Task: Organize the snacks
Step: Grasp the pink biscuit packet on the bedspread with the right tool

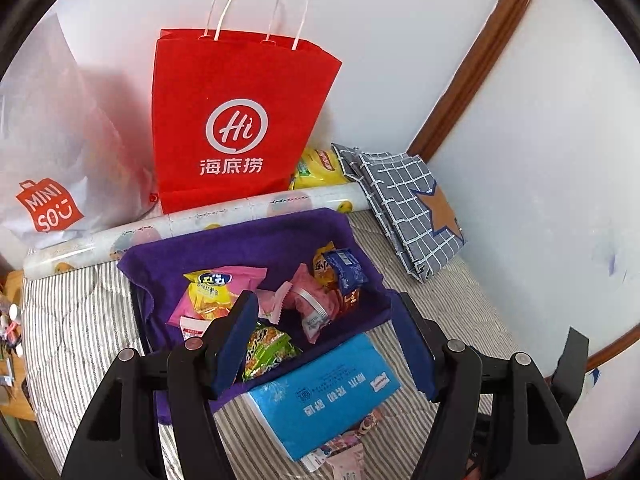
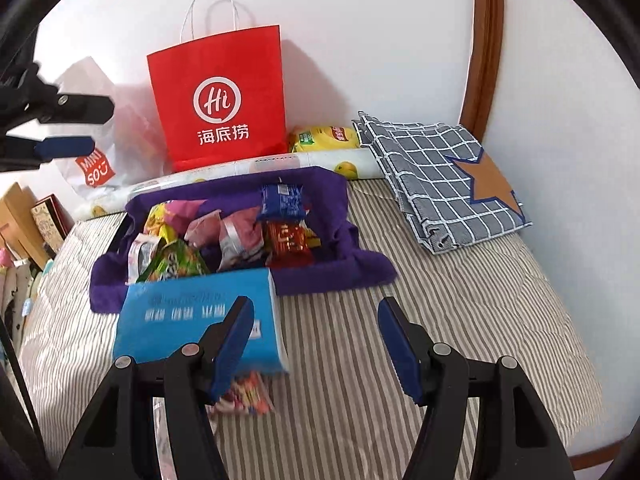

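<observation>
A purple cloth-lined basket point(image 1: 168, 264) sits on the striped bed and holds several snack packets: a yellow one point(image 1: 210, 292), pink ones point(image 1: 310, 300), a blue one point(image 1: 344, 268) and a green one point(image 1: 268, 350). My left gripper point(image 1: 326, 320) hangs open above the basket's near edge, with nothing between its fingers. A blue tissue pack point(image 1: 320, 396) lies just in front of the basket. In the right wrist view my right gripper point(image 2: 316, 312) stands open over bare bedding, right of the tissue pack point(image 2: 192, 312). A small colourful packet point(image 2: 248, 396) lies by its left finger. The left gripper point(image 2: 90, 126) shows at upper left.
A red paper bag point(image 1: 236, 120) and a white shopping bag point(image 1: 52, 184) stand against the wall. A patterned paper roll point(image 1: 192, 220), a yellow chip bag point(image 1: 320, 168) and a folded checked cloth point(image 1: 412, 208) lie behind the basket. A wooden bed frame point(image 2: 486, 52) borders the right.
</observation>
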Demonstrator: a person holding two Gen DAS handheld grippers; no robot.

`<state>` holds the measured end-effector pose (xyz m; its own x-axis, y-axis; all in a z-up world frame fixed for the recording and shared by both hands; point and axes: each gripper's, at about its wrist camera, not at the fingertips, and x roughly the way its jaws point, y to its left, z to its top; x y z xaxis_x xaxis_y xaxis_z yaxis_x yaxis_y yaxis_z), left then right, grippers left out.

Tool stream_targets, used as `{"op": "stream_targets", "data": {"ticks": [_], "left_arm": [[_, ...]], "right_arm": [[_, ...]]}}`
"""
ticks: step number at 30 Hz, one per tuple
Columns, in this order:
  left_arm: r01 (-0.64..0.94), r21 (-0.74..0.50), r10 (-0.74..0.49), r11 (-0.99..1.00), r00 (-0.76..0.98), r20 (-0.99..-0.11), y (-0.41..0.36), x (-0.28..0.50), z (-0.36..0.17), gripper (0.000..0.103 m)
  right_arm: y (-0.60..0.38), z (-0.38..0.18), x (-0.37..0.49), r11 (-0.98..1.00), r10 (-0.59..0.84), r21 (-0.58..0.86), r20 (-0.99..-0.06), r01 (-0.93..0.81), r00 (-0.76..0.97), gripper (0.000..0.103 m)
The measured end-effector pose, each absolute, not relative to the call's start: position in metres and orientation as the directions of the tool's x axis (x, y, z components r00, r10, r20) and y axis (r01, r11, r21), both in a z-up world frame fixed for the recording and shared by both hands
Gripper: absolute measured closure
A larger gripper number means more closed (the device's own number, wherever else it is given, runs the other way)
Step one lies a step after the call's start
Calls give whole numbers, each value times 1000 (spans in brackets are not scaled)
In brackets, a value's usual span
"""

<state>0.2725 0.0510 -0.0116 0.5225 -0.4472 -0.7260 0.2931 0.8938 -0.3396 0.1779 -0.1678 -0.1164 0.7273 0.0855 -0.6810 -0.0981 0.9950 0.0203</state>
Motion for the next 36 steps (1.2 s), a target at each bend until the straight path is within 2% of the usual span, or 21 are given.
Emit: {"op": "stream_targets", "data": {"ticks": [8, 16, 22, 32, 36], "left_arm": [[281, -297, -406, 913, 542, -736, 54, 248, -12, 35], [190, -313, -366, 930, 521, -771, 92, 221, -47, 35], [138, -281, -311, 950, 499, -809, 113, 200, -74, 35], [107, -307, -322, 946, 450, -833, 123, 176, -105, 35], [94, -314, -323, 945, 437, -839, 125, 167, -112, 35]], "right_arm": [[-169, -123, 153, 990, 138, 82, -701, -113, 699, 41], [-156, -150, 143, 978, 209, 153, -738, -142, 641, 41], [-140, -174, 133, 965, 263, 209, -768, -159, 584, 41], [-102, -209, 123, 932, 362, 292, -802, -217, 475, 39], [-95, -210, 122, 942, 334, 270, -798, -197, 502, 38]]}}
